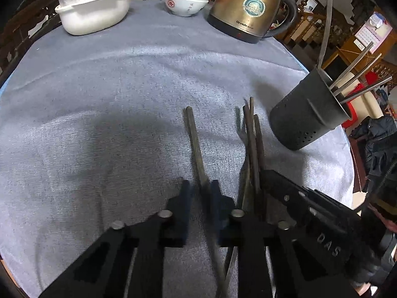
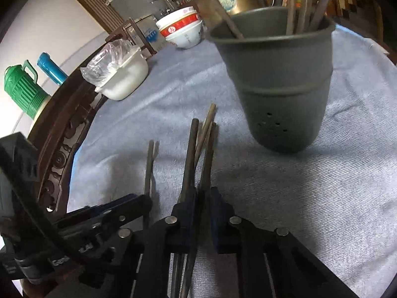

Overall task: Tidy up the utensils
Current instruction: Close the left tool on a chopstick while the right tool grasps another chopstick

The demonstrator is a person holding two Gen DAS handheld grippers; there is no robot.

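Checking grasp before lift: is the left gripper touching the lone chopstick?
Touching. In the left wrist view, the left gripper has its jaws closed on the single chopstick, whose shaft runs straight between the pads with no gap visible.

Right gripper [image 2: 201, 198] at six o'clock clamping several chopsticks [image 2: 191, 154], grey utensil cup [image 2: 280, 84] standing at one o'clock, left gripper [image 2: 139, 203] pinching one chopstick [image 2: 148, 166] at eight o'clock.

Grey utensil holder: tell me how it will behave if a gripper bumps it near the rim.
The grey utensil holder would probably tip rather than slide: it is tall and narrows toward its base. The long utensils leaning out of it likely raise its weight. The towel-like cloth under it looks grippy, so sliding seems unlikely.
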